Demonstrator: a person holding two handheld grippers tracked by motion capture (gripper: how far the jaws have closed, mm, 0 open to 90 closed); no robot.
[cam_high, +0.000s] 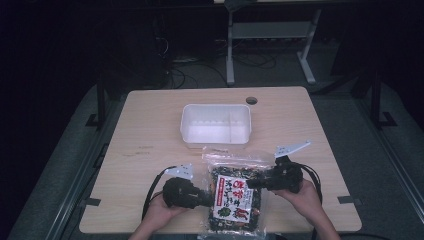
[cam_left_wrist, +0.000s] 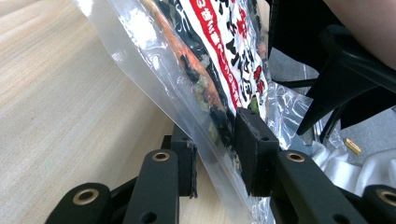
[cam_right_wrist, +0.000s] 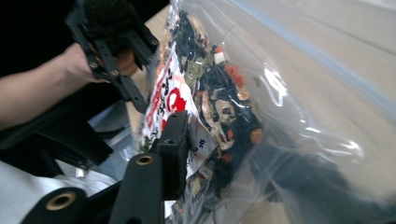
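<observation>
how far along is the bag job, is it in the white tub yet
Done: the left gripper is clamped on the bag of dried food. In hand: the right gripper is at its other edge, grip unclear. Left: the bag is not yet in the empty white tub, presumably its destination.

Your bag (cam_high: 234, 195) lies on the table (cam_high: 150, 130) between your grippers, with the tub (cam_high: 215, 125) just behind it.

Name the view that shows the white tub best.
The high view: the white tub sits whole on the table, just beyond the clear food bag. The left and right gripper views look at the bag up close, with no tub to make out.
</observation>
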